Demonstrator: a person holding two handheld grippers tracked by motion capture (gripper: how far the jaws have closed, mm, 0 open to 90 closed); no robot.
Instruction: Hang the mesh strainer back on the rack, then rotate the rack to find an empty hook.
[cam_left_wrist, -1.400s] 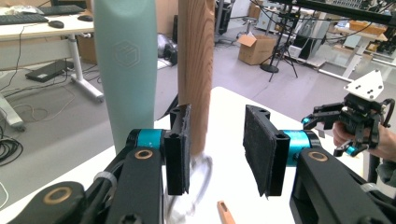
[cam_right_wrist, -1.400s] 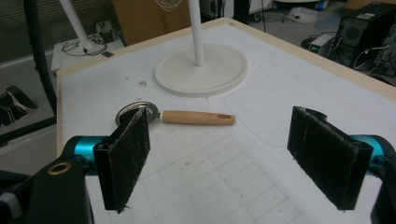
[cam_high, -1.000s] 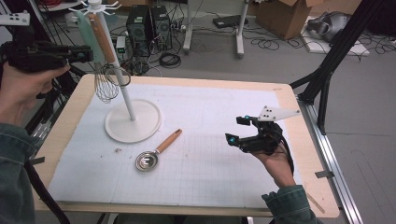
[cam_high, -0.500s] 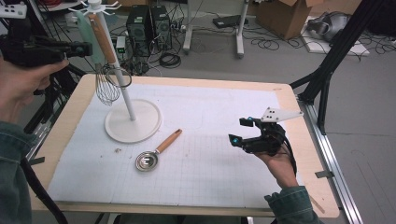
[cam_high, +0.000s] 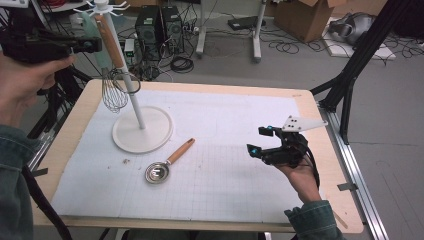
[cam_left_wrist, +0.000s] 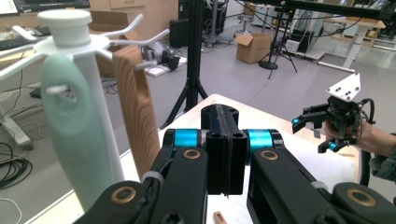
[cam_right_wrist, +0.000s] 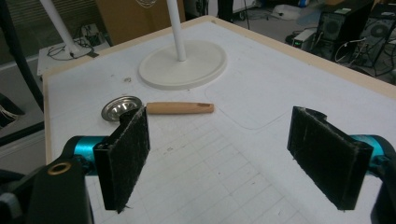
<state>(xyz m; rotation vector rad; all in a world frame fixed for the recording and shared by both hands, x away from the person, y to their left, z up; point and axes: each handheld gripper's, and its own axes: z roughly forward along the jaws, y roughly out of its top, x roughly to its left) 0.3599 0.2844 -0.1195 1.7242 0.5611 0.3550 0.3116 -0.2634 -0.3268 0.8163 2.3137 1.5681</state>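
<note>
My left hand-held gripper (cam_left_wrist: 223, 156), jaws together and empty, faces the rack (cam_left_wrist: 93, 116); my right hand-held gripper (cam_right_wrist: 224, 158), wide, faces the strainer (cam_right_wrist: 122, 107) on the white table (cam_right_wrist: 261, 93).

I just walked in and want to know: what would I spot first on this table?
A tall white stand at the table's back left, with a wire whisk and a pale green tool hanging from its hooks. In front of it a wooden-handled metal scoop lies flat on the mat. The left claw is shut beside the hooks; the right claw hovers open.
</note>
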